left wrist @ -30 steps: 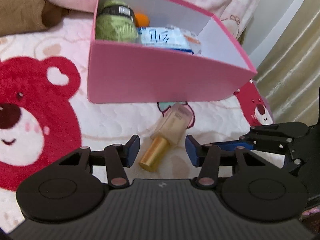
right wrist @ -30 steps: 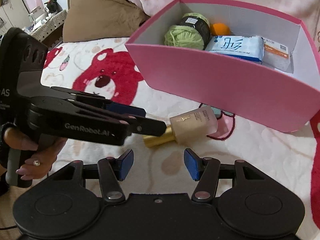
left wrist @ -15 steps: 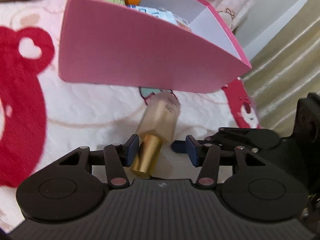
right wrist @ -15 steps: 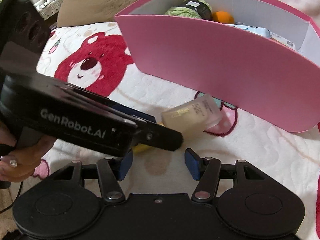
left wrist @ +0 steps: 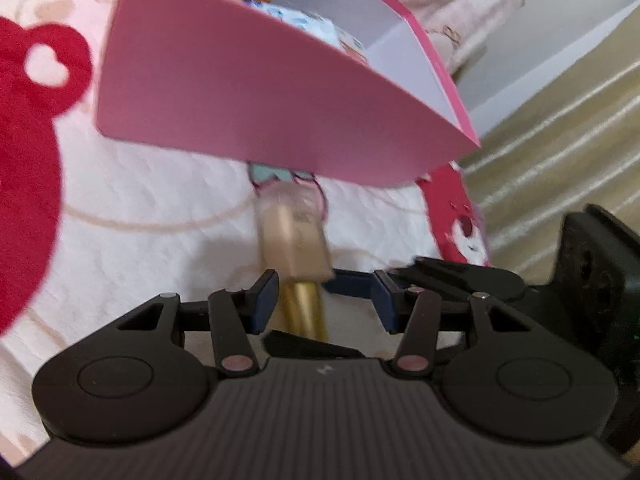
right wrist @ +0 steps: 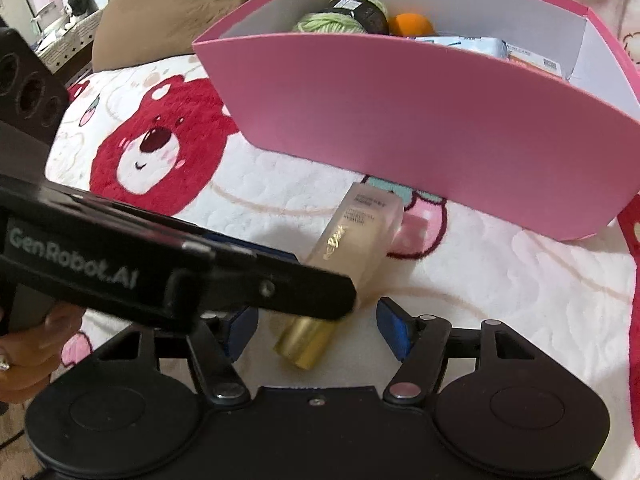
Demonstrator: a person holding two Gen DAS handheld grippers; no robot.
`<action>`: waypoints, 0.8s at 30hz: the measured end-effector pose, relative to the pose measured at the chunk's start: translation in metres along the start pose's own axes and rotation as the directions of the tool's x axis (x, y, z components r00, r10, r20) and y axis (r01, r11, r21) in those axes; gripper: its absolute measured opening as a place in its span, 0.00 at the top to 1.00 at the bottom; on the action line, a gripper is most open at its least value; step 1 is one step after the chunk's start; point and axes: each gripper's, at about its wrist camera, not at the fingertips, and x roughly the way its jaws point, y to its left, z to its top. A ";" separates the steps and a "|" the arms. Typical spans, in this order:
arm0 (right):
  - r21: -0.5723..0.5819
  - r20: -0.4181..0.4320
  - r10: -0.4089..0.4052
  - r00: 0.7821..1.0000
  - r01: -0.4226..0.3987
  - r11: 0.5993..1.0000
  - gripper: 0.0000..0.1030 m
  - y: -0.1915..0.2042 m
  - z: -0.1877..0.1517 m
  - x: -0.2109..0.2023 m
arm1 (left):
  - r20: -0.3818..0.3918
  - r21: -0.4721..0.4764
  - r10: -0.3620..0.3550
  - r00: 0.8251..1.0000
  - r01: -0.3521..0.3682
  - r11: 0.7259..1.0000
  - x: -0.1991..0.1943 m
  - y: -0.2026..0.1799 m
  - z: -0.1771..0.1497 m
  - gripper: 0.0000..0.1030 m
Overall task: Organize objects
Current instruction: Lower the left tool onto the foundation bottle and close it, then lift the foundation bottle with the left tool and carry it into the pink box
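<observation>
Bear-print blanket point(right wrist: 280, 196) bears a bottle point(right wrist: 360, 236) (gold-capped) between both grippers' spread, just-widened right point(right wrist: 316, 330) and left point(left wrist: 324, 300).

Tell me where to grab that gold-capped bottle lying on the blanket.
Grip the gold cap, the narrow round end nearest the right gripper, coming from above with one pad on each side. The bottle lies flat, its body toward the pink box.

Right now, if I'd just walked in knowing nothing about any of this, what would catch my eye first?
Probably the big pink box on the bed, with green yarn and an orange ball inside. In front of it a beige bottle with a gold cap lies on a red-bear blanket. Two black hand-held grippers meet over the cap: the left gripper straddles it, and the right gripper has just been opening around it.
</observation>
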 end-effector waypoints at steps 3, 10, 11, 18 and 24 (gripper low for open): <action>0.029 0.008 0.003 1.000 -0.004 1.000 0.32 0.004 0.003 0.003 | 0.014 -0.037 0.012 1.000 -0.011 0.999 0.001 0.008 0.002 0.57; 0.085 0.025 -0.049 0.998 0.046 0.995 0.39 0.005 0.006 0.019 | 0.035 -0.009 0.042 0.998 -0.042 0.999 0.010 0.013 0.002 0.64; 0.083 0.020 -0.066 0.998 0.065 0.994 0.44 0.005 0.006 0.017 | 0.038 -0.011 0.037 0.999 -0.037 0.999 0.011 0.014 0.003 0.64; 0.094 0.015 -0.056 0.998 0.054 0.994 0.56 0.000 0.002 0.010 | 0.012 -0.066 -0.002 1.000 0.003 0.998 0.012 0.017 0.003 0.66; 0.182 0.004 0.028 1.000 -0.028 0.983 0.57 -0.002 -0.011 0.004 | -0.014 -0.129 0.006 1.000 -0.007 0.992 0.013 0.025 -0.001 0.55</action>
